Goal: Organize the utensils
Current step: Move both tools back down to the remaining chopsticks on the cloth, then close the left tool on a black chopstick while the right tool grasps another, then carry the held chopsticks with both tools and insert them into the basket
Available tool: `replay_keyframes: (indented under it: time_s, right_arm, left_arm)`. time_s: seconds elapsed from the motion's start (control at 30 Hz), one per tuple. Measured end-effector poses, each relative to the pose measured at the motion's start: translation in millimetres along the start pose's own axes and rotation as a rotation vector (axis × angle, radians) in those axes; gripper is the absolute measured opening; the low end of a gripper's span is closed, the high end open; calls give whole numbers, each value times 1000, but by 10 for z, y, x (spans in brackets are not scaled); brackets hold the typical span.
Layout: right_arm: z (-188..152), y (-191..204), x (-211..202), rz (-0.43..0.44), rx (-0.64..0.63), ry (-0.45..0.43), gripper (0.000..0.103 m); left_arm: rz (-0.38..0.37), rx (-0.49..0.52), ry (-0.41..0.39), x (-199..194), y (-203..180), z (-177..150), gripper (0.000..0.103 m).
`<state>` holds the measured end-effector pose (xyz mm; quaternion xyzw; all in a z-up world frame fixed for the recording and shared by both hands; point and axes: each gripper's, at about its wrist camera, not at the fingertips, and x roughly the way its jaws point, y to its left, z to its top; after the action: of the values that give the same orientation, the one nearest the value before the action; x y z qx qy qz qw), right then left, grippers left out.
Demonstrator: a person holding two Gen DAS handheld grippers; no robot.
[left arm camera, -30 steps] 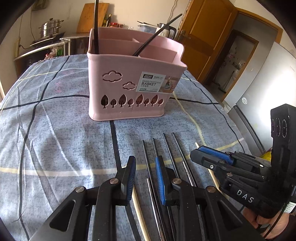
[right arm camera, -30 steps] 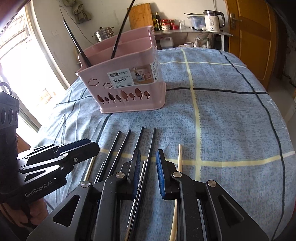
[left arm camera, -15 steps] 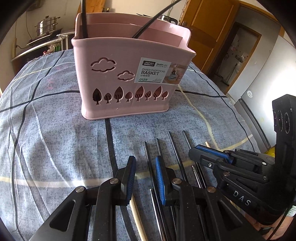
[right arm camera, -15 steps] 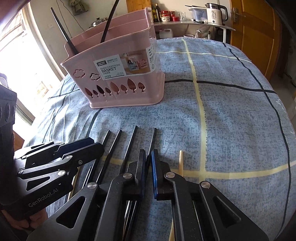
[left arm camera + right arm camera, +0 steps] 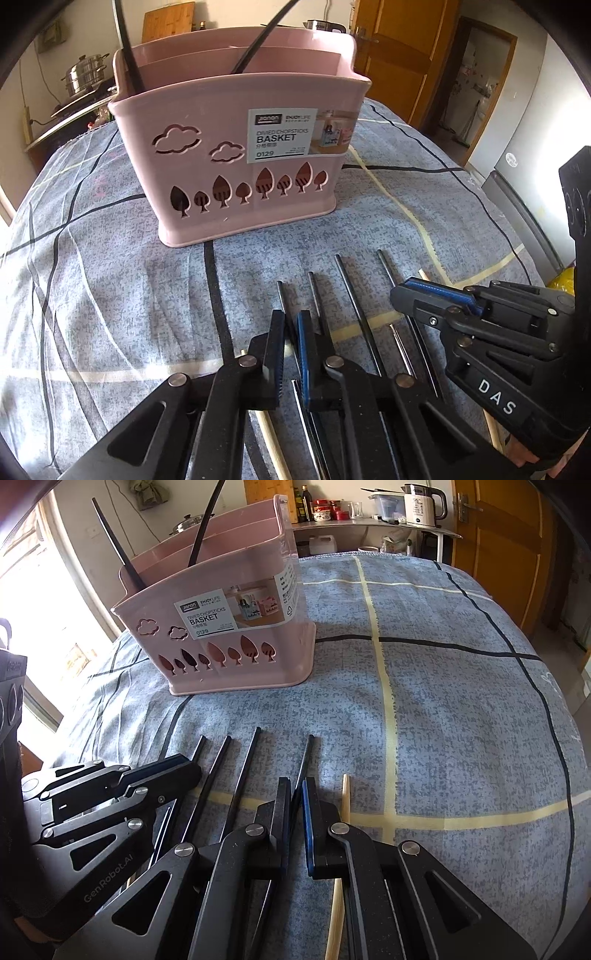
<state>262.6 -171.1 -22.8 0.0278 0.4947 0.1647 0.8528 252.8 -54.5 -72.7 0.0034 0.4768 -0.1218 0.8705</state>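
Our left gripper (image 5: 291, 332) has its jaws drawn narrow around 1 dark metal chopstick (image 5: 282, 295) lying on the blue-grey checked tablecloth (image 5: 92, 295); whether the pads actually touch it we cannot tell. Our right gripper (image 5: 295, 797) is narrowed the same way around another dark chopstick (image 5: 308, 753), contact again unclear.

We read "GenRobot.AI" on the left gripper's side in the right wrist view, and "DAS" on the right gripper's body in the left wrist view. The pink plastic basket's (image 5: 207, 122) white label (image 5: 282, 134) says "ENJOY LIFE", "DIVIED CHOPSTICKS BASKET" and "0129".

Between and beside our grippers lie 4 dark chopsticks in a loose row — 2 of them between the jaws — with a pale wooden chopstick (image 5: 345, 794) just right of the right gripper. The basket stands beyond the row, apart from it, with 2 black utensil handles (image 5: 127, 48) leaning out of its divided compartments — which compartments we cannot tell.
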Motion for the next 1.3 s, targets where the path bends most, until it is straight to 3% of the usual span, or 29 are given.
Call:
replay_keyframes:
  time_s: [0.2, 0.57, 1.03, 1.3]
  right_arm:
    - [6, -13, -22, 7, 7, 0, 6]
    - [191, -37, -509, 44, 15, -116, 5]
    - [513, 144, -1319, 60, -27, -330, 5]
    - [552, 129, -1612, 54, -30, -424, 4]
  left_arm:
    - [-69, -41, -17, -65, -9, 39, 5]
    - [-174, -99, -177, -852, 156, 312, 4]
    - [-147, -48, -366, -1772, 222, 719, 4]
    - [-138, -45, -396, -1957, 247, 718, 4]
